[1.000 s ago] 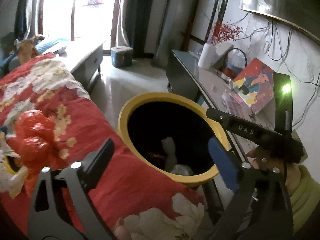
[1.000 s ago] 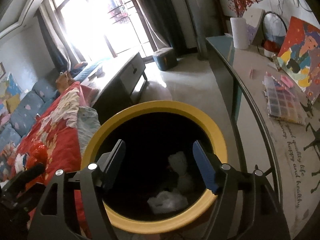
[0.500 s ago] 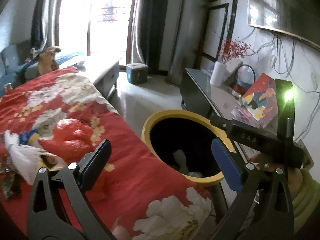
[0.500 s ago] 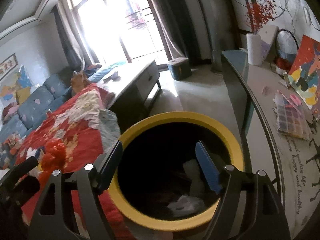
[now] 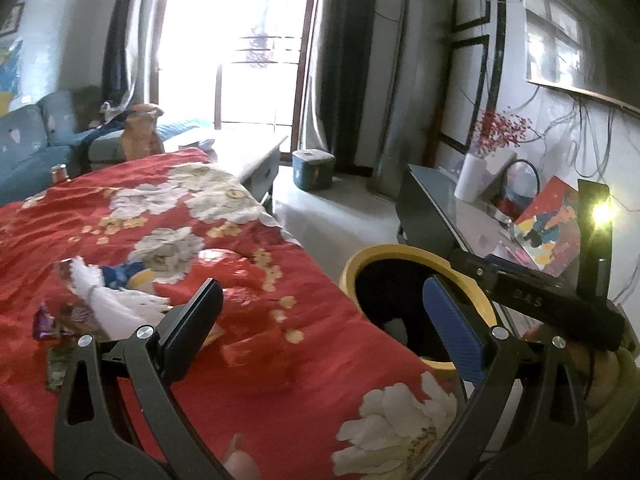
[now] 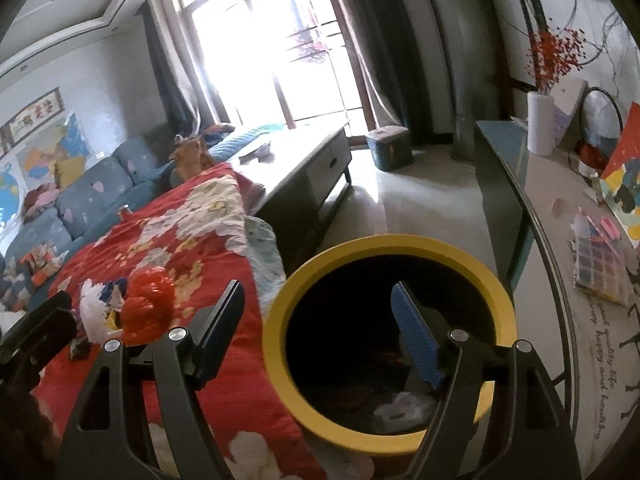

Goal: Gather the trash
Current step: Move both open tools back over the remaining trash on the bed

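Meanwhile, both claws, left gripper (image 5: 320, 318) and right gripper (image 6: 318, 328), spread and empty; yellow-rimmed bin (image 6: 384, 246) at twelve o'clock, red plastic bag (image 6: 150, 308) at nine.

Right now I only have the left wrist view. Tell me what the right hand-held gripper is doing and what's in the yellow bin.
Observer: The right hand-held gripper is open and empty, pointing into the yellow bin.
Operator: Report the bin's bottom.
Observer: There lies crumpled pale plastic, beside darker scraps I cannot identify.
Operator: Check the sofa.
Observer: The blue sofa holds small colourful bits, too blurred to name.
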